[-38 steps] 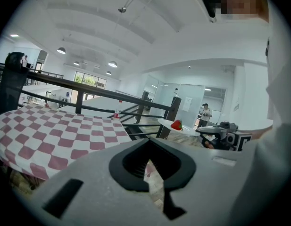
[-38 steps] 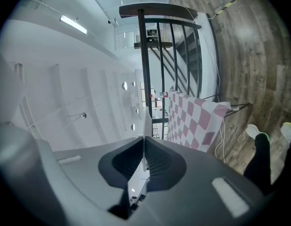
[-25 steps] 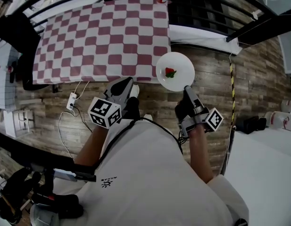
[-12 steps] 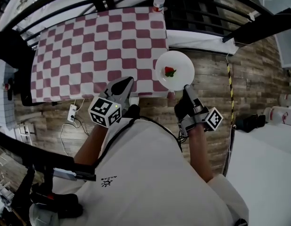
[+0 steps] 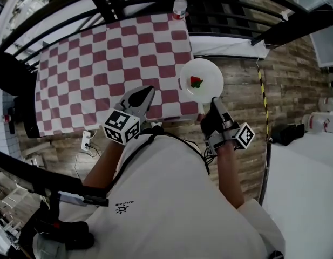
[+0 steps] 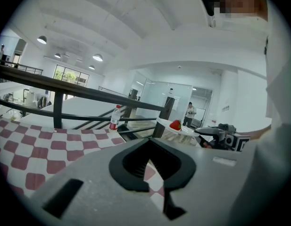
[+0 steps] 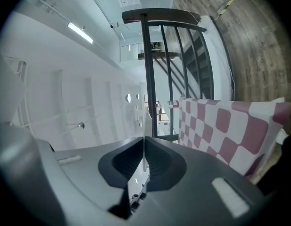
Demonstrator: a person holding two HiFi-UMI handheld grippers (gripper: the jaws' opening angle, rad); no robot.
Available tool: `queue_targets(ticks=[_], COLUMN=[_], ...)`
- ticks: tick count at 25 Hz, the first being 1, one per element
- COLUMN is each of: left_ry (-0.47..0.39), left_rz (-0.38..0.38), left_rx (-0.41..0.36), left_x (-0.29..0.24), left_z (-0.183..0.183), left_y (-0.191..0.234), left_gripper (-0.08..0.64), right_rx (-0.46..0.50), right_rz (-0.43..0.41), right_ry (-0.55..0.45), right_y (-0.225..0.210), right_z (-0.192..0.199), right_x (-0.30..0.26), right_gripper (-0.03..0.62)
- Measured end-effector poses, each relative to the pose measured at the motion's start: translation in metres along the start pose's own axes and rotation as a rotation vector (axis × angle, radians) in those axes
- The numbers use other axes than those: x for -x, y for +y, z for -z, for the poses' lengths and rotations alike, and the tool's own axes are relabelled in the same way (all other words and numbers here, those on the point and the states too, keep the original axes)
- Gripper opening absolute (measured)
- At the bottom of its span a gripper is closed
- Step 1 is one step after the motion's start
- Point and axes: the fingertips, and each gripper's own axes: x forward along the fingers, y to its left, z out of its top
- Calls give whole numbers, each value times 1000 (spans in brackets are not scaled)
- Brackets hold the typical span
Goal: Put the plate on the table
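Note:
A white plate [image 5: 203, 75] with a strawberry [image 5: 196, 82] on it hangs level at the right end of the table, partly over its red-and-white checked cloth [image 5: 101, 63]. My right gripper [image 5: 213, 100] is shut on the plate's near rim. In the right gripper view the plate [image 7: 145, 124] shows edge-on as a thin white sliver between the jaws [image 7: 143, 140]. My left gripper [image 5: 150, 90] is shut with nothing in it, over the table's near edge. The left gripper view [image 6: 150, 140] shows the plate [image 6: 183, 130] off to its right.
A plastic bottle [image 5: 179, 5] with a red cap stands at the table's far right corner. Black railing bars [image 5: 107, 7] run along the far side and right of the table. A power strip [image 5: 86, 140] and cables lie on the wooden floor near the table's front.
The table has come nearer to me. The plate, beside the table's near right corner before, now overlaps its right edge, and the left gripper now sits over the cloth.

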Motion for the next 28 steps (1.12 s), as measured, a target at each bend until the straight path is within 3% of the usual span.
queue_targets(ticks=[13, 21, 28], left_ry=[27, 37, 43], left_rz=[70, 45, -22], left_rx=[-2, 16, 34], left_x=[-20, -40, -59], left_z=[-4, -11, -12], left_y=[43, 49, 45], left_gripper=[2, 2, 2], right_rx=[22, 54, 72], right_rz=[-30, -11, -54], right_ry=[-53, 27, 183], right_y=[-9, -24, -36], right_z=[-10, -42, -67], right_x=[-23, -51, -83], right_gripper=[18, 20, 18])
